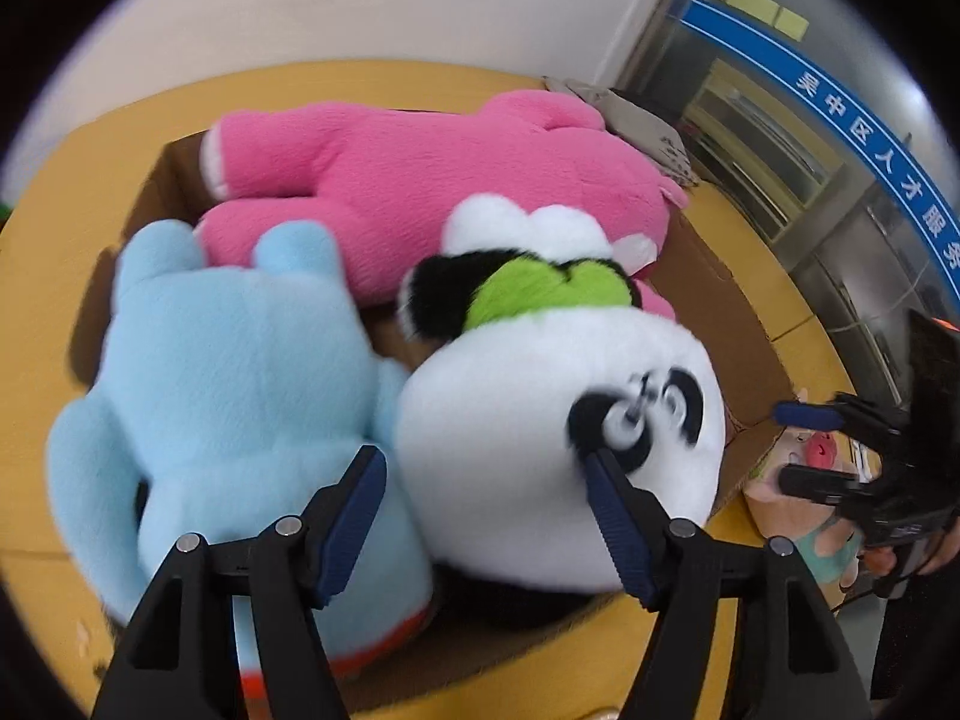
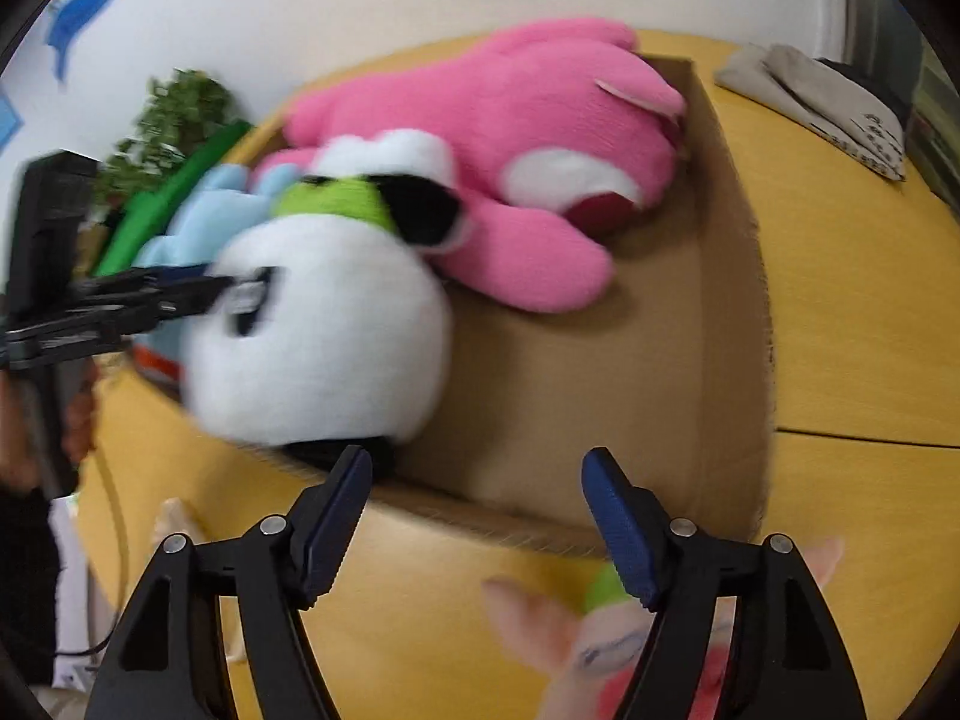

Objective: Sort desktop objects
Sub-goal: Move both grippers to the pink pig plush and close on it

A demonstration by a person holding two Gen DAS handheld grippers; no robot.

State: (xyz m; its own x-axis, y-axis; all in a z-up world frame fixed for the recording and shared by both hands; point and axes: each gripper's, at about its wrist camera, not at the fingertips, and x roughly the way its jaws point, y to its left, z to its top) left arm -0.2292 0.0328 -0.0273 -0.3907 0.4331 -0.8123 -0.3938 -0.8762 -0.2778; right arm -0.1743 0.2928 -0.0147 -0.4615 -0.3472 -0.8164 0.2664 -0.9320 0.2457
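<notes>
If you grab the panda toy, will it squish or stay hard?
Probably squish: the panda plush looks like fluffy, stuffed fabric. It likely weighs little for its bulk. Its round head might roll a bit against the blue plush in the cardboard box.

Both grippers — left (image 1: 483, 483), right (image 2: 474, 483) — have black angular arms, silver rivets at the joints and ribbed dark-blue pads (image 1: 354, 516), at 6 o'clock.

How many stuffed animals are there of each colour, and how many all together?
Pink: 1, the pink plush in the cardboard box
Light blue: 1, the blue plush in the box
Black and white: 1, the panda in the box
Pale pink: 1, the small pig plush on the table
Total: 4
</notes>
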